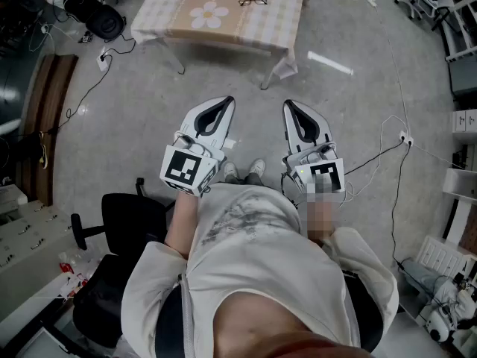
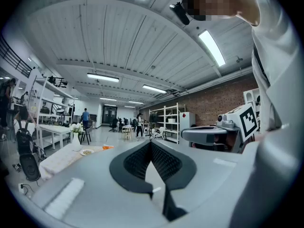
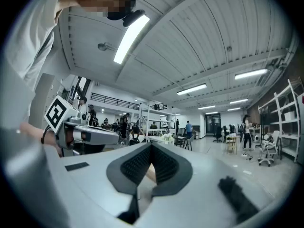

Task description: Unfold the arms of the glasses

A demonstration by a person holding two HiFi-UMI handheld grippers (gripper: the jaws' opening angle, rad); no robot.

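A person (image 1: 246, 267) stands on a glossy grey floor (image 1: 127, 118), holding a white two-jaw claw in each hand, level and close to the body. The left claw (image 1: 226, 103) has its jaws pressed together with nothing between them. Thin dark-framed glasses (image 1: 253, 1) lie on a tabletop (image 1: 186, 21) under a pale checked cloth with a daisy print, well apart from both claws. The right claw (image 1: 289, 106) is likewise closed and empty.

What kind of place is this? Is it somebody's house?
Probably not a house: it looks like a big lab or workshop hall. There are metal shelves, a brick wall, long ceiling lights and trailing cables.
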